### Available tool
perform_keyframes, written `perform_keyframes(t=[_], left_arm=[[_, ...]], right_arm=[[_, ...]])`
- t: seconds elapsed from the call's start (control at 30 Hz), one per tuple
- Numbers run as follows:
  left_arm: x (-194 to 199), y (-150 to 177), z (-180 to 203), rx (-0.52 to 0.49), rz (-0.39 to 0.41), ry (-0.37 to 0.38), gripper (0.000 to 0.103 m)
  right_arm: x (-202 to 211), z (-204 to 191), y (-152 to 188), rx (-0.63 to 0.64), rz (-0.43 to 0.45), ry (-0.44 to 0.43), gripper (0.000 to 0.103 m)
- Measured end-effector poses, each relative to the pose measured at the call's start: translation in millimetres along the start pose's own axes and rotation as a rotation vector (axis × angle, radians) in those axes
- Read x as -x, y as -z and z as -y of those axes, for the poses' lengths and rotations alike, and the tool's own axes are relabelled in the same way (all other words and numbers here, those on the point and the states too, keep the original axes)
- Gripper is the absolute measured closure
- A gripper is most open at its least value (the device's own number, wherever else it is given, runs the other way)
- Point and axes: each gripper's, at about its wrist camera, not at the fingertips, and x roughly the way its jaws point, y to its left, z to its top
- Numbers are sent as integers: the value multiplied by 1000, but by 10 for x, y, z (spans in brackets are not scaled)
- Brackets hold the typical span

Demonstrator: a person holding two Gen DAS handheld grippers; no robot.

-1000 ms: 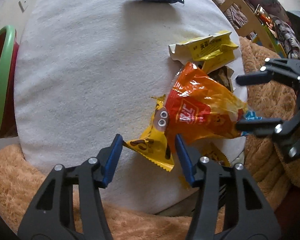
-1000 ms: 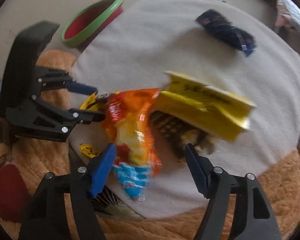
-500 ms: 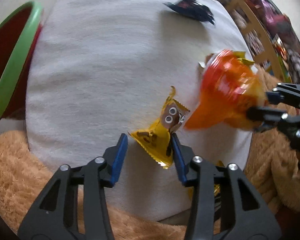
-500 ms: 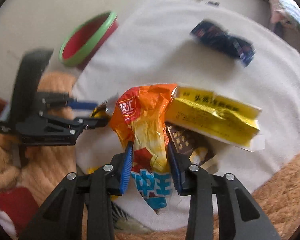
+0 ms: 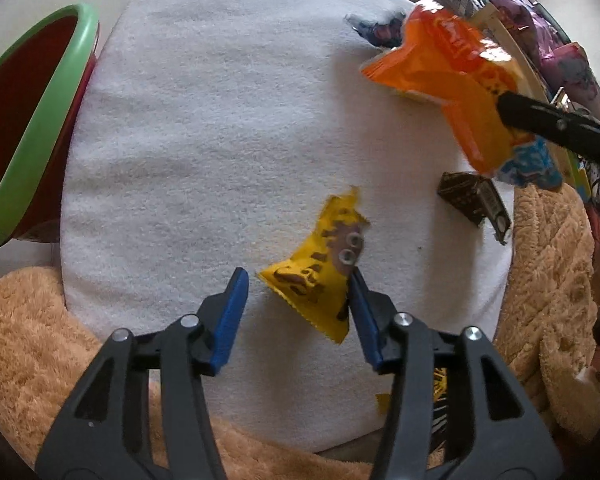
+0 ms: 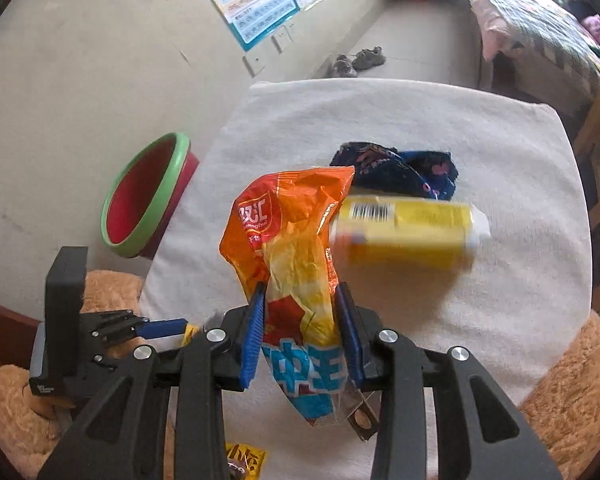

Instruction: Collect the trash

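Note:
A small yellow wrapper (image 5: 320, 272) lies on the white towel (image 5: 220, 120), between the blue pads of my left gripper (image 5: 298, 280). Its jaws are opening: the right pad touches the wrapper, the left pad stands clear. My right gripper (image 6: 300, 296) is shut on the orange snack bag (image 6: 292, 216) and holds it above the towel. In the left wrist view the orange bag (image 5: 452, 76) hangs at the upper right from a black finger (image 5: 548, 124). A yellow box (image 6: 408, 232), blurred, lies behind the bag. A dark blue wrapper (image 6: 400, 172) lies farther back.
A red bin with a green rim (image 5: 32, 120) stands on the floor left of the towel. A dark brown wrapper (image 5: 474, 200) lies near the towel's right edge. A tan plush blanket (image 5: 28, 340) surrounds the towel. A bed (image 6: 540, 20) stands at the far right.
My right gripper closed on the orange bag and lifted it off the pile, which uncovered the brown wrapper. The left gripper narrowed around the yellow wrapper, then widened again. The yellow box shifted.

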Motion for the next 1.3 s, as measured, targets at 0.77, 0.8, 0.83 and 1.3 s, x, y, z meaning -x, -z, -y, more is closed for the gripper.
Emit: perform_keyframes(t=[0.77, 0.8, 0.83, 1.3], left_arm=[[151, -64, -106, 65, 78, 26, 62], [177, -73, -132, 75, 88, 26, 62], [196, -77, -165, 82, 95, 26, 62], [308, -72, -319, 147, 148, 26, 62]], right_arm=[[6, -33, 0, -20, 28, -33, 69], [6, -35, 0, -20, 29, -34, 69], [8, -39, -2, -21, 29, -34, 69], [14, -86, -6, -14, 17, -54, 69]])
